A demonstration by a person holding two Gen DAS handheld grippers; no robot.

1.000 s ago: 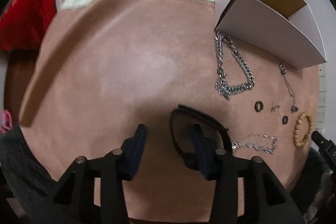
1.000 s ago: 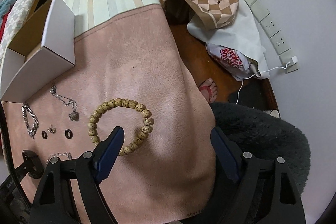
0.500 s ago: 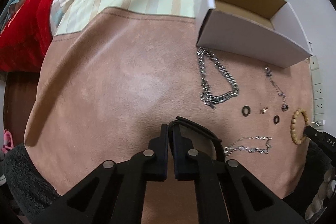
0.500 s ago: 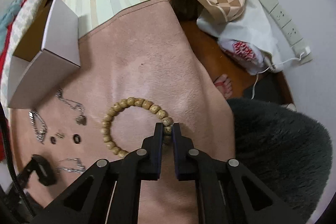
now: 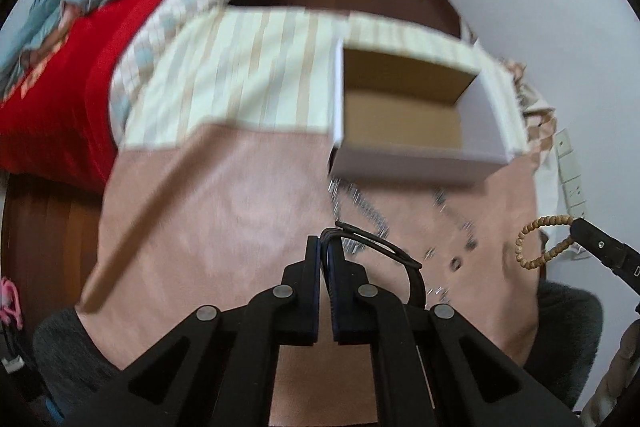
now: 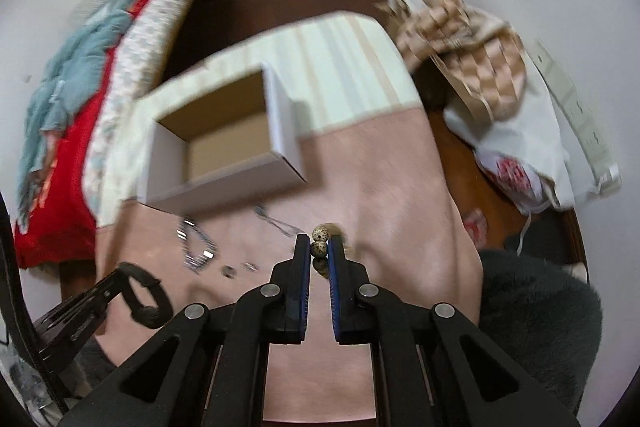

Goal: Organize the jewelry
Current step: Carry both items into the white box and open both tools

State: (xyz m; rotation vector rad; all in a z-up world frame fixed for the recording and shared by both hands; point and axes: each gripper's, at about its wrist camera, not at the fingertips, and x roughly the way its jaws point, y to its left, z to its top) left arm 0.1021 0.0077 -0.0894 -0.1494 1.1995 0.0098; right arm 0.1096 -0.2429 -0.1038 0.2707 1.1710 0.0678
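Left tongs [image 5: 325, 250] clenched on a black band bracelet [image 5: 384, 253], lower centre of frame; right tongs [image 6: 320, 251] clenched on a speckled tan bead bracelet [image 5: 541, 241], seen hanging at right edge of left view. Open cardboard box [image 5: 404, 115] sits upper right on the pink cloth [image 5: 224, 211], chains [image 5: 360, 207] blurred just below it; cloth bare at left.

Pink suede cloth [image 5: 224, 203] as landmark: striped cream mat [image 5: 248, 67] at its far edge, red bedding [image 5: 60, 99] left, checkered bag [image 6: 472, 39] far right, grey furry rug [image 6: 540, 315] near right.
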